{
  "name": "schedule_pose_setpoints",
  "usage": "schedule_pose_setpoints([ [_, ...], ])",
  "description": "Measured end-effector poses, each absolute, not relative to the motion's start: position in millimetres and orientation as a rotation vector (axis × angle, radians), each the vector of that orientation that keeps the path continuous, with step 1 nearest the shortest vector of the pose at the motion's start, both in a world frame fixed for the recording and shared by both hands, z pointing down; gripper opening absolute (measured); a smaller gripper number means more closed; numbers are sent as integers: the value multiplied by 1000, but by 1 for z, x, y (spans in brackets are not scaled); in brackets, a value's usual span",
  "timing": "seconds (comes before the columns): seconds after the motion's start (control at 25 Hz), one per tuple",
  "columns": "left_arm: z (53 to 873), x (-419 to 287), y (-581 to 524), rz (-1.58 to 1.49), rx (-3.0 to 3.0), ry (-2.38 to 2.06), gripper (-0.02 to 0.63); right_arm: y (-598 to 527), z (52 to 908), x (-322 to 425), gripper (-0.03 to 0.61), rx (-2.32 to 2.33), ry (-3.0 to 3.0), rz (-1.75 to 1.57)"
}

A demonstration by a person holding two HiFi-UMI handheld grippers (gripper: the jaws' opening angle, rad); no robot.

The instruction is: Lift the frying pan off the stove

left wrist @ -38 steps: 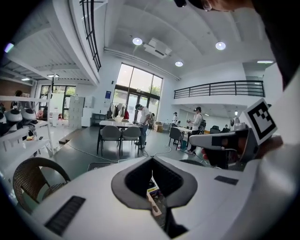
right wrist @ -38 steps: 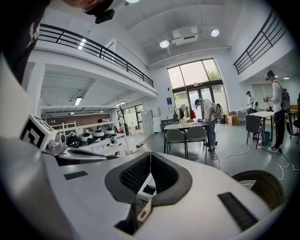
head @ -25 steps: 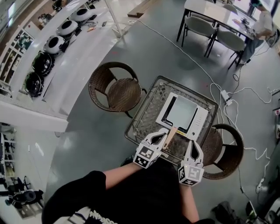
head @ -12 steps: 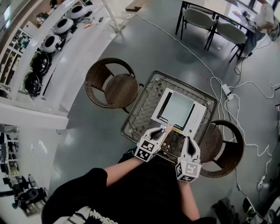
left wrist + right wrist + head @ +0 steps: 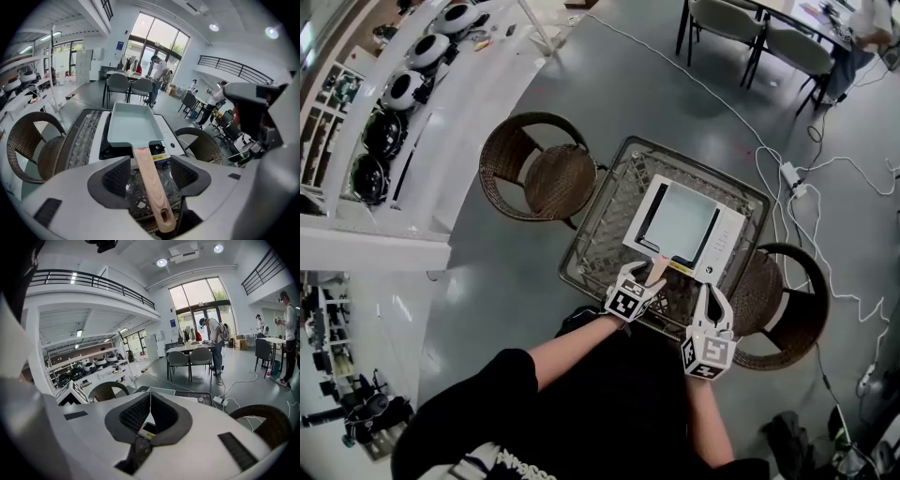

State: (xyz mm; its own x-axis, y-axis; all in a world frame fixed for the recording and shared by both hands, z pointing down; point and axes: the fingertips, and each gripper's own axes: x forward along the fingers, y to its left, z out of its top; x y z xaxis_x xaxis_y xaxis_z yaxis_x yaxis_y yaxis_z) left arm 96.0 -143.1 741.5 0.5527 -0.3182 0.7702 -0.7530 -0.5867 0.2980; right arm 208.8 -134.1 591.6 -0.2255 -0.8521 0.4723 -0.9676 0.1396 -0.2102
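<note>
A pale blue rectangular frying pan (image 5: 680,220) sits on the white stove (image 5: 727,246). Its wooden handle (image 5: 658,270) points toward me. My left gripper (image 5: 649,279) straddles that handle and its jaws are opening. In the left gripper view the handle (image 5: 152,185) lies between the pads of the left gripper (image 5: 150,171) with a gap on each side, and the pan (image 5: 133,126) is beyond. My right gripper (image 5: 710,305) hovers at the table's near edge, right of the handle. In its own view the right gripper (image 5: 150,401) is shut with nothing in it.
The stove rests on a glass-topped wicker table (image 5: 600,234). One wicker chair (image 5: 539,178) stands at its left and another (image 5: 787,309) at its right. Cables and a power strip (image 5: 789,175) lie on the floor behind. A white counter (image 5: 441,122) runs along the far left.
The left gripper's jaws have spread apart around the pan handle. The pan stays on the stove. The right gripper has barely moved.
</note>
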Motion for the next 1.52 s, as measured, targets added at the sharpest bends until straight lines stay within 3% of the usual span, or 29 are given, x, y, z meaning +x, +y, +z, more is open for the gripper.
schedule_pose_setpoints([
  [0.48, 808, 110, -144, 1034, 1976, -826, 278, -123, 618, 235, 31, 1783, -2120, 747],
  [1.08, 831, 120, -147, 1161, 1889, -715, 274, -125, 624, 247, 31, 1773, -2094, 723],
  [1.52, 846, 131, -134, 1206, 1816, -622, 232, -128, 626, 259, 31, 1789, -2109, 749],
])
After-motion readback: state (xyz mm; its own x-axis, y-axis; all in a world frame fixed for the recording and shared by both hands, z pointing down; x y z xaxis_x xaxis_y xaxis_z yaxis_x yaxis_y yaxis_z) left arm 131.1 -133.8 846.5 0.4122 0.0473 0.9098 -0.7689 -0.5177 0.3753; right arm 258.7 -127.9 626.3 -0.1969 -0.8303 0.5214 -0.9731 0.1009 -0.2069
